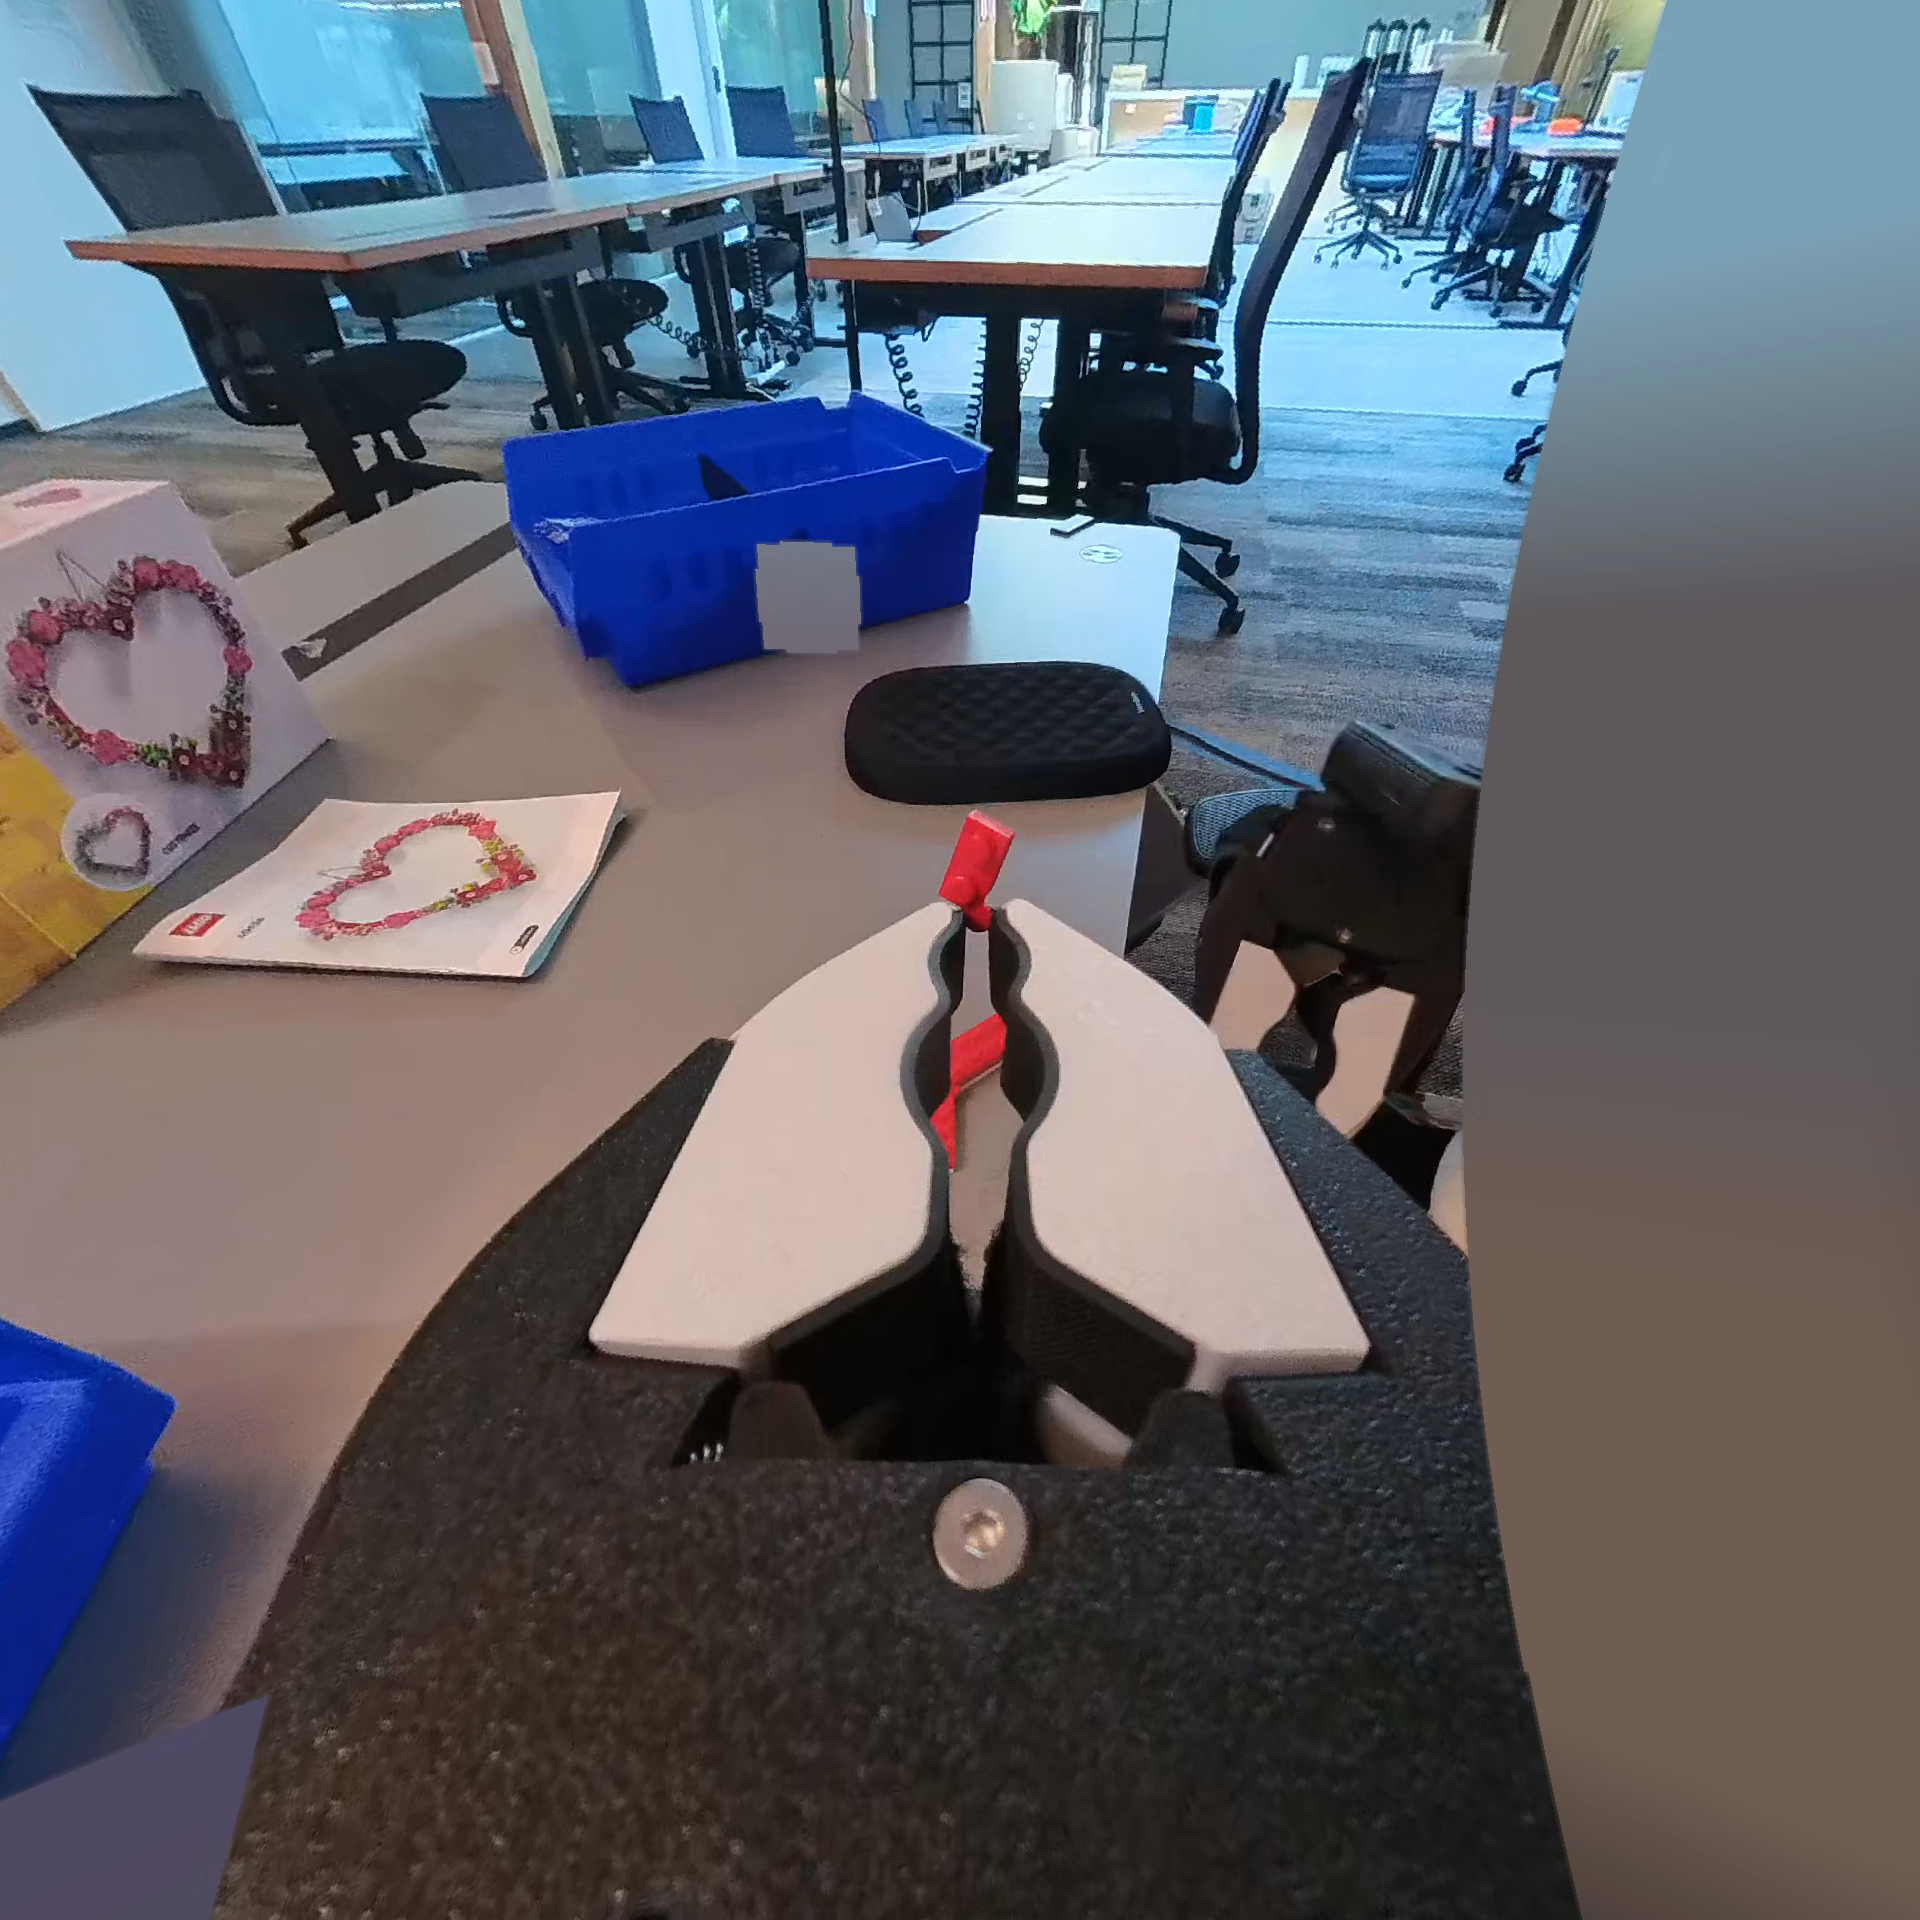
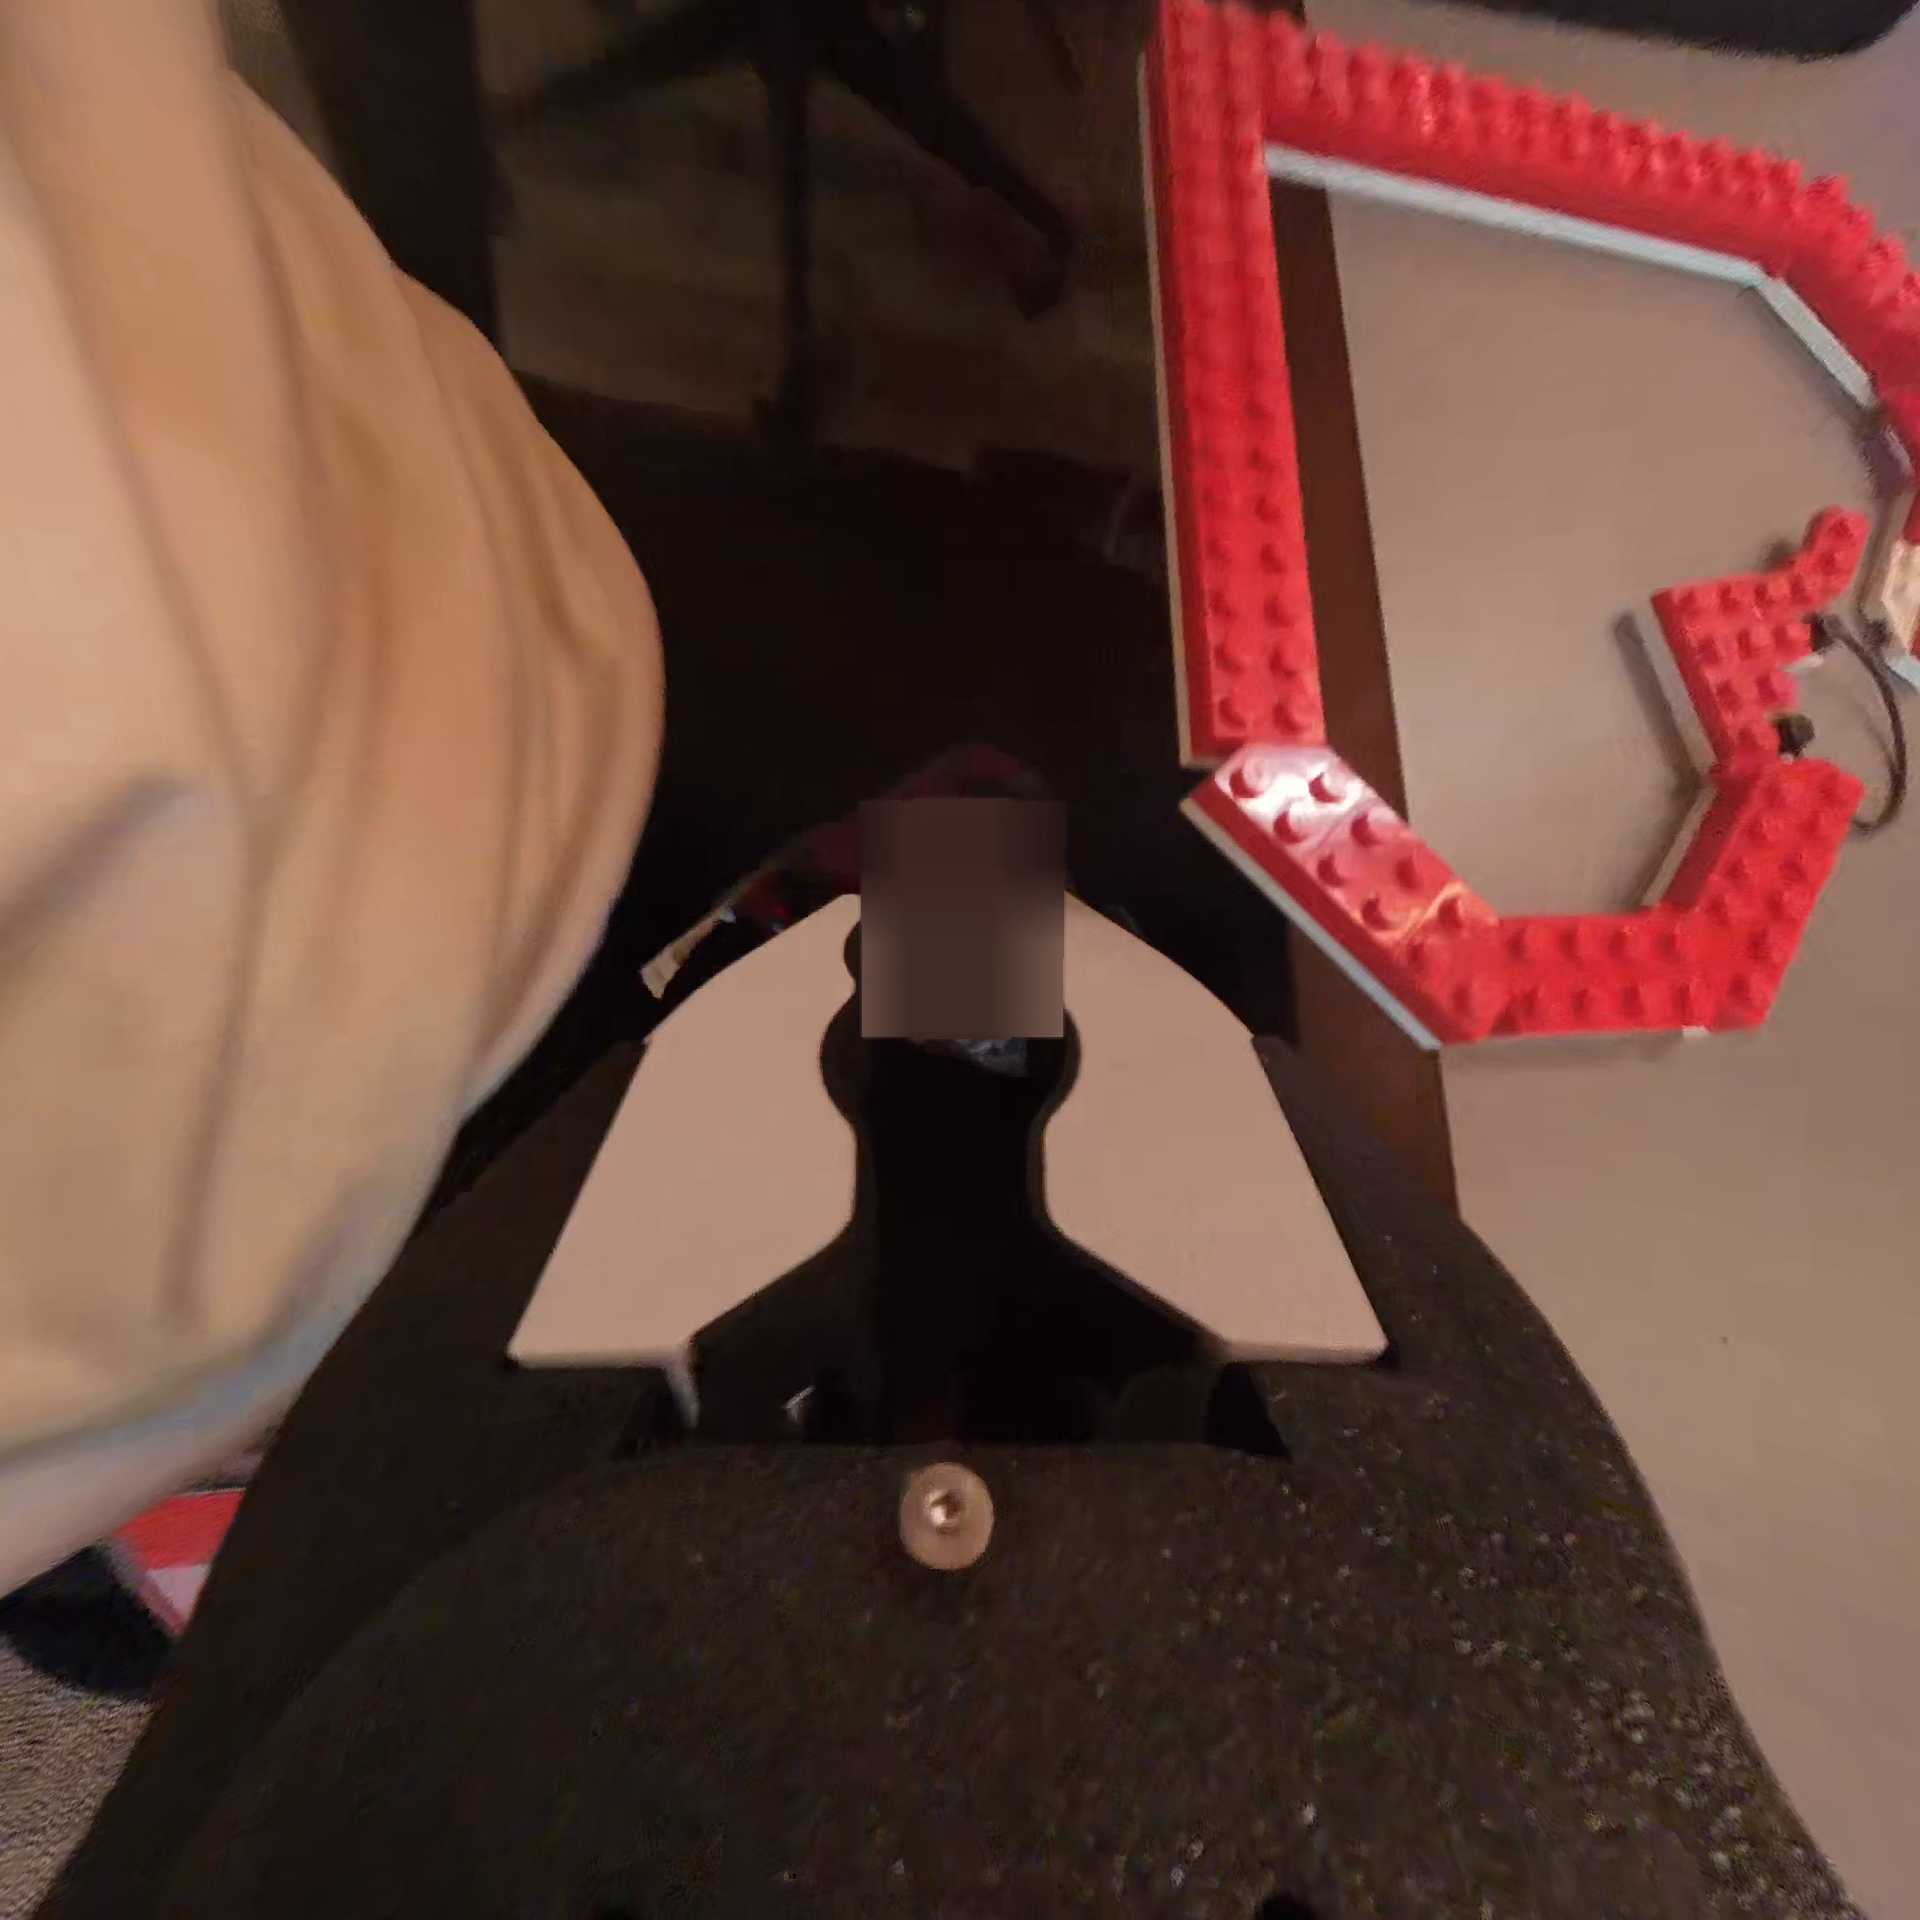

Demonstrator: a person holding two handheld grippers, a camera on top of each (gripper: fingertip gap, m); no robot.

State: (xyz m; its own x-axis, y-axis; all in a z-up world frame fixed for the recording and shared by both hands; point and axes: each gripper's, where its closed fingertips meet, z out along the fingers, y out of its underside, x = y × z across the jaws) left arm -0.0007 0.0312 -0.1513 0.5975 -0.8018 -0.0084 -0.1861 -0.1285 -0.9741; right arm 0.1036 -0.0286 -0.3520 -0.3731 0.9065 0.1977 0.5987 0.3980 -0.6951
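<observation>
so nearest us, our left gripper (image 1: 975,914) is pinched nearly shut on a small red brick piece (image 1: 974,857) by its tip. a bump could twist it loose. our right gripper (image 2: 961,925) gapes open off the desk edge, holding nothing, red heart frame (image 2: 1455,582) right. farther off: booklet (image 1: 395,883), black pad (image 1: 1003,727), blue bin (image 1: 748,540).

Right gripper (image 2: 961,935): pale fingers on a black textured body, jaws parted with a dark gap between them, fingertips partly hidden by a blurred patch, nothing visibly held. Upper right: red studded brick frame (image 2: 1236,416), angular open outline with pale underside edging, lying on a grey table (image 2: 1558,1247), one side overhanging the table's edge. Left: beige fabric (image 2: 260,675), folded, close beside the gripper.
</observation>
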